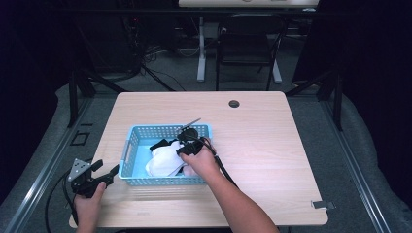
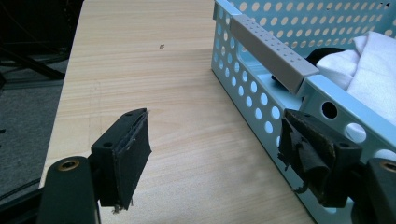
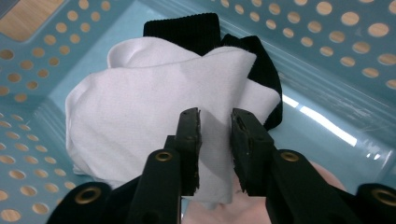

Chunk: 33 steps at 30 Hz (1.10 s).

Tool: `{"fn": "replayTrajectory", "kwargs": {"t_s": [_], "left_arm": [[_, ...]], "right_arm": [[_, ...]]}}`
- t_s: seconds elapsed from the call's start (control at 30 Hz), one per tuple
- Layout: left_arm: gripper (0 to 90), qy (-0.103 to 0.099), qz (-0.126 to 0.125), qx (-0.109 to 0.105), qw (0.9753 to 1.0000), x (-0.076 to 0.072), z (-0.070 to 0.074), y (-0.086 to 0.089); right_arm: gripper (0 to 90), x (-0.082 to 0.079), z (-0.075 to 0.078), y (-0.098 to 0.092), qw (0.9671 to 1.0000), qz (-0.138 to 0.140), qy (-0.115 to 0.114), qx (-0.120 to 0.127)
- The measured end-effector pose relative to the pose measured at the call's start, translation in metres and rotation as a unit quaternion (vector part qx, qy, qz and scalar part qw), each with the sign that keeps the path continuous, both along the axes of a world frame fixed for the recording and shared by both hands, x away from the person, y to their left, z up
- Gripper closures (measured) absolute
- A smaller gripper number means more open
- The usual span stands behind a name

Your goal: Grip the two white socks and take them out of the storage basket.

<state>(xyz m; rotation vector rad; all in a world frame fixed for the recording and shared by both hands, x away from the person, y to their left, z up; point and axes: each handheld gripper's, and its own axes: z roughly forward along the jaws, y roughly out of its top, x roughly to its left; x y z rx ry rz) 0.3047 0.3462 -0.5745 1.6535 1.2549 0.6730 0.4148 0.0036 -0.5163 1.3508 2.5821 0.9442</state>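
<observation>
From above, my right gripper (image 1: 187,141) is down inside the blue basket (image 1: 127,150), over a heap of white cloth (image 1: 163,160) with a black sock (image 1: 163,143) poking out at its far side. My left gripper (image 1: 90,177) waits on the wooden table (image 1: 272,145) just outside the basket's left end, near the table's corner. Beyond the table there is a grey floor, a black chair (image 1: 248,43), the legs of another desk and loose cables, all in a dark room.

Along my left gripper (image 2: 215,154) I see what the high view cannot give: its jaws stand wide apart, bare table between them. The right-hand jaw is right against the basket's (image 2: 247,88) perforated wall, below the grey handle bar (image 2: 271,51). The white cloth (image 2: 369,65) lies past that wall, inside.

Along my right gripper (image 3: 215,140) the jaws stand a narrow gap apart with a fold of the white cloth (image 3: 140,112) between them. Whether the pads already grip that fold I cannot tell. The black sock (image 3: 187,30) lies beyond the jaw tips, under the cloth's far edge, and the basket's (image 3: 336,56) holed walls rise on both sides.
</observation>
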Motion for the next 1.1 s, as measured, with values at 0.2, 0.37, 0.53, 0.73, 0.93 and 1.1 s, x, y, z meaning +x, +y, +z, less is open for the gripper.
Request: {"fn": "replayTrajectory", "kwargs": {"t_s": [0.2, 0.37, 0.53, 0.73, 0.93, 1.1], "left_arm": [[24.6, 0.000, 0.000, 0.000, 1.0000, 0.000, 0.000, 0.000], [24.6, 0.000, 0.000, 0.000, 1.0000, 0.000, 0.000, 0.000], [24.6, -0.001, 0.001, -0.001, 1.0000, 0.000, 0.000, 0.000], [24.6, 0.000, 0.000, 0.001, 1.0000, 0.000, 0.000, 0.000], [24.6, 0.000, 0.000, 0.001, 1.0000, 0.000, 0.000, -0.001], [24.6, -0.001, 0.000, 0.000, 1.0000, 0.000, 0.000, -0.001]], "right_arm": [[87.0, -0.003, 0.002, 0.000, 0.9999, 0.009, -0.004, 0.005], [87.8, -0.008, 0.006, 0.000, 0.9996, 0.012, -0.022, 0.014], [87.9, -0.017, 0.014, -0.001, 0.9981, 0.025, -0.052, 0.023], [88.0, -0.038, 0.032, 0.001, 0.9905, 0.046, -0.120, 0.049], [88.2, -0.057, 0.050, -0.002, 0.9781, 0.053, -0.181, 0.088], [88.3, -0.066, 0.061, -0.008, 0.9683, 0.045, -0.215, 0.119]]}}
